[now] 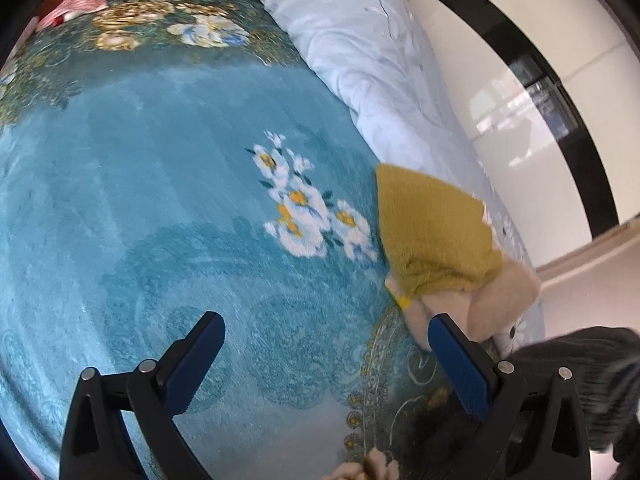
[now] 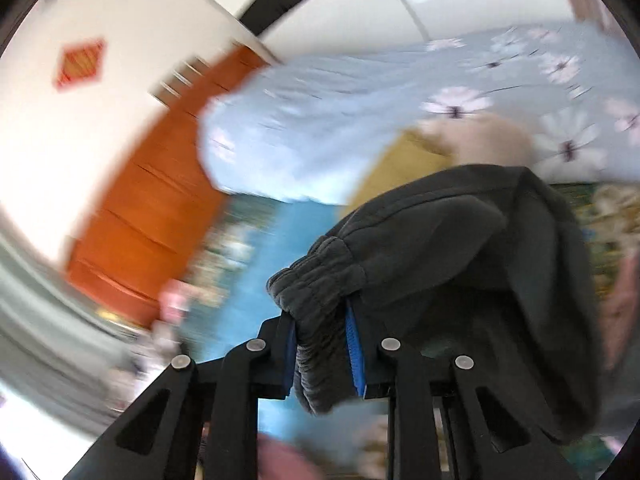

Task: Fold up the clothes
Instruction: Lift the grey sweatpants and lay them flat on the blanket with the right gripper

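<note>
- A teal flowered blanket (image 1: 168,184) covered the bed, bare across its left and middle.
- The left gripper (image 1: 326,344) hung wide apart over it, empty.
- A quilt (image 1: 360,48) lined the right edge, by white wall.
- The right gripper (image 2: 320,340) pinched dark trousers (image 2: 440,248) by the waistband, lifted.

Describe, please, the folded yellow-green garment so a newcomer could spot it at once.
Start at the teal flowered bedspread and follow it to the pale blue quilt along its edge. The mustard-green knit lies there, atop a fluffy beige piece; nothing else nearby is that colour.
</note>
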